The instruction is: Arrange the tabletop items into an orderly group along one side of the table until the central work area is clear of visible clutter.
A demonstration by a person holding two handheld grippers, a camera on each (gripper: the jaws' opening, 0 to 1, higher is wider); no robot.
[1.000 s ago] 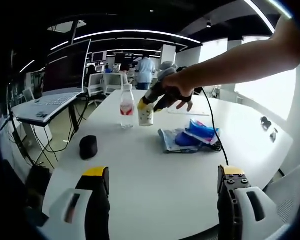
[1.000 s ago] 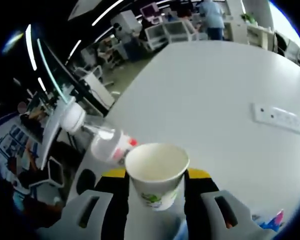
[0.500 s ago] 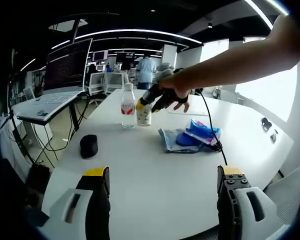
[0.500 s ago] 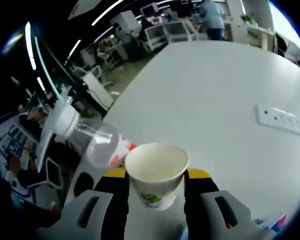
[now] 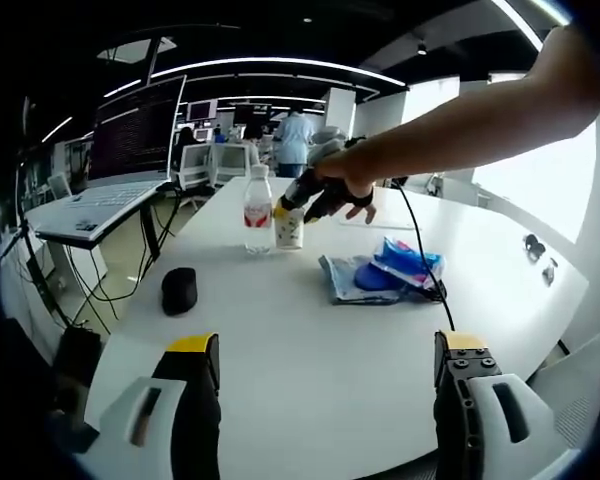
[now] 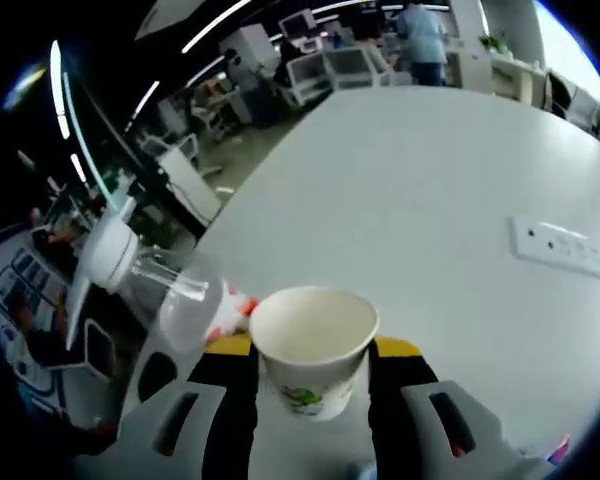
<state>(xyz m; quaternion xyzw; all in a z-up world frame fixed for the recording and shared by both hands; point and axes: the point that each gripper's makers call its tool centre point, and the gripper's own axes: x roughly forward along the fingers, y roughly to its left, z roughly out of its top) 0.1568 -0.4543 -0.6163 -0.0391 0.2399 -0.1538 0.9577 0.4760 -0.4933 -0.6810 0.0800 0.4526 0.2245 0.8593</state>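
In the right gripper view a white paper cup (image 6: pixel 314 350) with a green print sits between the jaws, my right gripper (image 6: pixel 314 372) shut on it. A clear water bottle (image 6: pixel 168 297) with a red label stands just left of the cup. In the left gripper view the same paper cup (image 5: pixel 289 227) rests beside the bottle (image 5: pixel 257 211) on the white table (image 5: pixel 310 340), with a person's hand over it. My left gripper (image 5: pixel 320 400) hangs open over the near table edge. A black mouse (image 5: pixel 178 290) lies at the left, and a blue-and-grey cloth bundle (image 5: pixel 380 277) lies right of centre.
A black cable (image 5: pixel 428 262) runs across the table past the bundle. A white power strip (image 6: pixel 570 248) lies on the far table surface. A laptop (image 5: pixel 105 195) sits on a side desk at the left. Chairs and people stand beyond the table's far end.
The right gripper has carried the cup slightly farther away, close beside the bottle. The left gripper has not moved.
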